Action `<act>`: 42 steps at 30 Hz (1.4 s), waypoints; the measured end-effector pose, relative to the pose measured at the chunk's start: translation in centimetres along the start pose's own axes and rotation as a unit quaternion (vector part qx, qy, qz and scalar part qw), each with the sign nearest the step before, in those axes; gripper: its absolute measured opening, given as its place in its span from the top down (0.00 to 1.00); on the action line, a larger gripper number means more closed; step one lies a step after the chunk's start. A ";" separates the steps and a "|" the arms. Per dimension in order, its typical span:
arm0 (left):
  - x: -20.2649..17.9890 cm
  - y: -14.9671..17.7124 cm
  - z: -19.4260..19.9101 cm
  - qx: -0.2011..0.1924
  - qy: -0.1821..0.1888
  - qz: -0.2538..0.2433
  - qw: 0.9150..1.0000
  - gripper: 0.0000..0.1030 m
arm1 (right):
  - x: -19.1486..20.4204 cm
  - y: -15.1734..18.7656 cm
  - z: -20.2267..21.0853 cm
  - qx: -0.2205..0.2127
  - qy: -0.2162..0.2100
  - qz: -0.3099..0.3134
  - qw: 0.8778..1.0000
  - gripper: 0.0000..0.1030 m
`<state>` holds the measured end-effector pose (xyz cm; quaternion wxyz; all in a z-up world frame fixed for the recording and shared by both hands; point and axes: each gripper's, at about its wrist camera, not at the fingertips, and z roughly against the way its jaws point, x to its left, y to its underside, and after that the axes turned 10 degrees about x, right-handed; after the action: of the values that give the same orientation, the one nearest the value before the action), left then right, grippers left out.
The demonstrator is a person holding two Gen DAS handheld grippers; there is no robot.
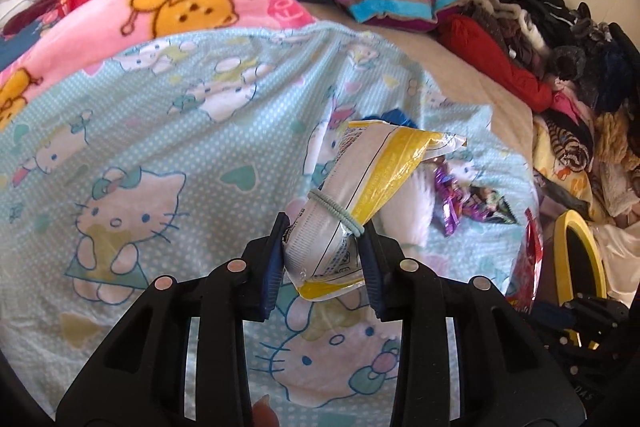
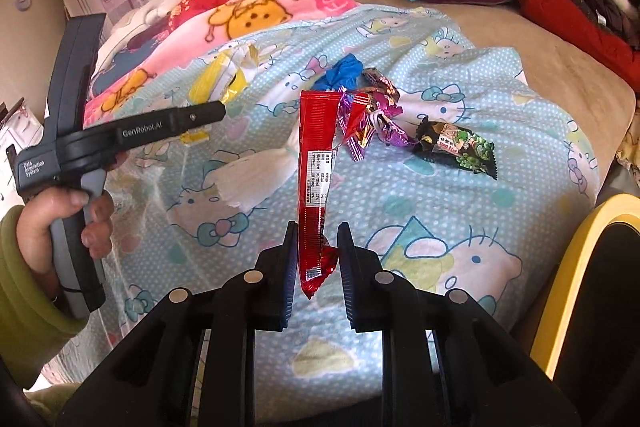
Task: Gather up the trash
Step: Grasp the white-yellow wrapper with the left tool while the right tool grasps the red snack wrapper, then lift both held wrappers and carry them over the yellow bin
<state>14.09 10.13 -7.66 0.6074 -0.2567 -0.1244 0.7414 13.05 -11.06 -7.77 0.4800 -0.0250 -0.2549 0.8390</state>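
Long red foil snack wrapper (image 2: 314, 183) clamped at near end by right gripper (image 2: 318, 269), lifted over light-blue cartoon-cat quilt (image 2: 440, 211). White-yellow plastic packet with hair band (image 1: 352, 203) pinched in left gripper (image 1: 324, 263). Purple crumpled wrapper (image 2: 384, 123), green-black snack packet (image 2: 460, 145) on quilt beyond.

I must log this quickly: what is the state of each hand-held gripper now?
Left hand-held gripper: closed on the white and yellow packet.
Right hand-held gripper: closed on the red wrapper.

Black gripper (image 2: 318, 259), green sleeve (image 2: 24, 287)
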 end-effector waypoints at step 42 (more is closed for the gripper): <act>-10.8 -0.1 4.7 -0.046 0.065 -0.107 0.991 0.74 | -4.4 2.9 8.2 -0.081 0.028 -0.071 0.994 0.81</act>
<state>13.10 0.30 -1.22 0.6773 -0.3170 -0.1451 0.6478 10.75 -19.22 -2.86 0.5419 -0.0688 -0.3098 0.7782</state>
